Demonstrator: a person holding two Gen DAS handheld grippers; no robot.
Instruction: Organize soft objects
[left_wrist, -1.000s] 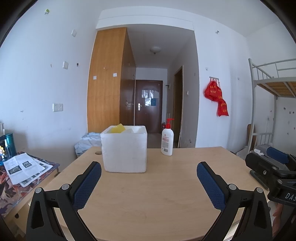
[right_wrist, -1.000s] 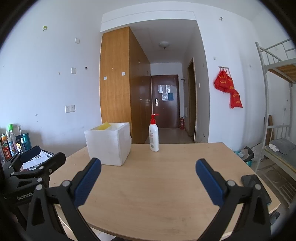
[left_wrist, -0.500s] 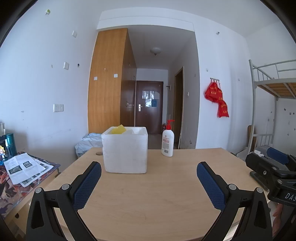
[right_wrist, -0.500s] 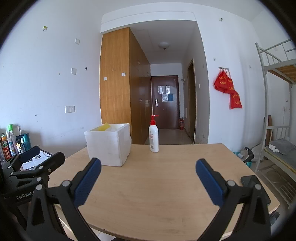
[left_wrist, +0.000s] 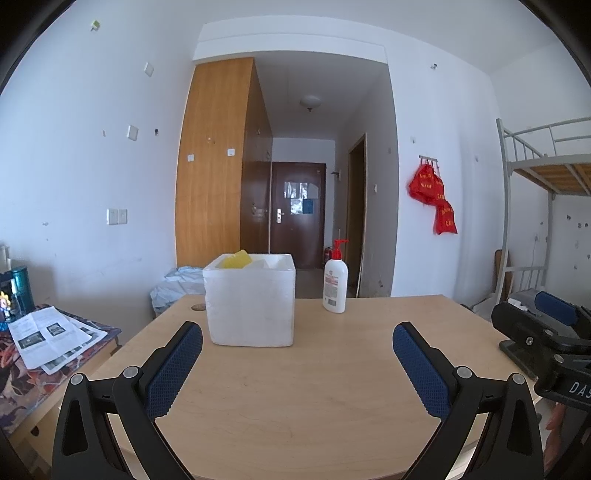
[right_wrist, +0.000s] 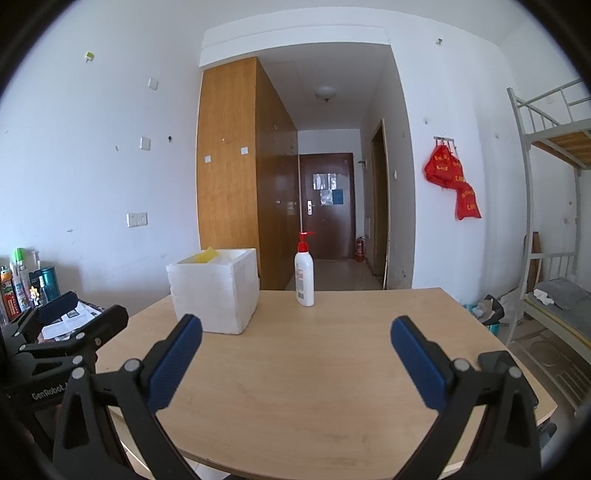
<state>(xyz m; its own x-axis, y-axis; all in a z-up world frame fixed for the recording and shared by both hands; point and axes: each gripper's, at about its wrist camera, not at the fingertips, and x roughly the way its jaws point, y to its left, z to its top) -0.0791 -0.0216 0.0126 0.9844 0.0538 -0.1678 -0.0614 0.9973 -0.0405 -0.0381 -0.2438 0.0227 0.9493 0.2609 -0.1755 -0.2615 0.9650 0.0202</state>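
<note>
A white foam box (left_wrist: 250, 301) (right_wrist: 214, 291) stands on the wooden table (left_wrist: 314, 387) (right_wrist: 314, 369), toward its far left. A yellow soft object (left_wrist: 236, 259) (right_wrist: 206, 255) pokes above the box's rim; the rest of the inside is hidden. My left gripper (left_wrist: 297, 334) hovers over the near table edge, open and empty, well short of the box. My right gripper (right_wrist: 296, 328) is also open and empty, to the right of the left one. Each gripper shows at the edge of the other's view.
A white pump bottle with a red top (left_wrist: 335, 282) (right_wrist: 304, 275) stands right of the box. A side table with papers (left_wrist: 48, 332) and bottles (right_wrist: 14, 284) sits at left. A bunk bed (right_wrist: 554, 295) stands at right, a hallway door (left_wrist: 297, 214) behind.
Both views have shifted very slightly, with the box and bottle sitting a touch lower in frame. Both grippers stay open and empty.
</note>
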